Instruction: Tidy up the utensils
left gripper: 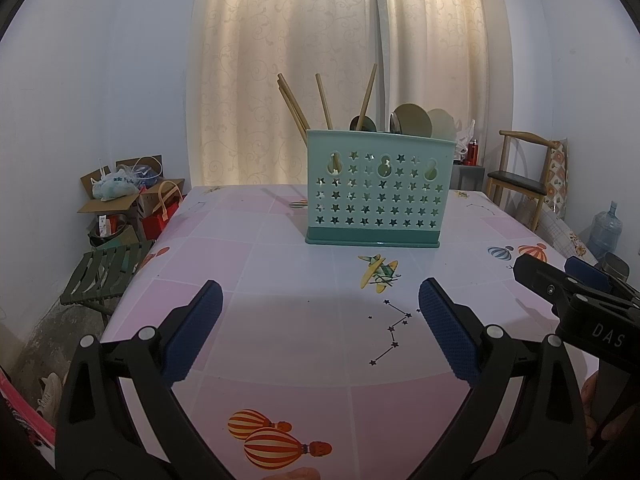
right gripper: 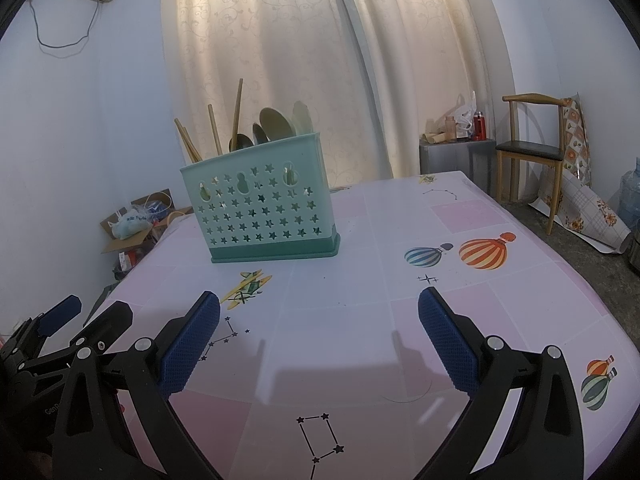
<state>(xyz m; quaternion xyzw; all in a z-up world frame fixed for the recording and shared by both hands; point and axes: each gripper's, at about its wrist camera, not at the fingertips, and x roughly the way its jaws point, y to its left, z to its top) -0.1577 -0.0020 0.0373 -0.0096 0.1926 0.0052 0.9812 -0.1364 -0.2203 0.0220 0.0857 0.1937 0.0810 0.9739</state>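
Hovering both grippers low over the table [left gripper: 280,320], we hold nothing: left gripper [left gripper: 320,330] has its jaws spread wide and empty, right gripper [right gripper: 319,336] likewise released, blue pads [right gripper: 192,344] well apart. The teal holder [left gripper: 374,192] stands upright near the table's middle, well ahead of both grippers, a bit left of centre in the right wrist view. Chopsticks [left gripper: 294,108] lean in its left compartment, spoons [left gripper: 412,120] stick bowl-up out of the middle and right ones. No loose utensil shows on the tablecloth in either view, so we judge the sorting looks done or nearly done, with both hands parked at the near edge. One chopstick [left gripper: 366,96] seems to lean over toward the spoon side; whether it sits in the wrong compartment we cannot tell. If it does, the next move calls for a reach forward, pinching its upper end and lifting straight up to avoid tipping the light holder.
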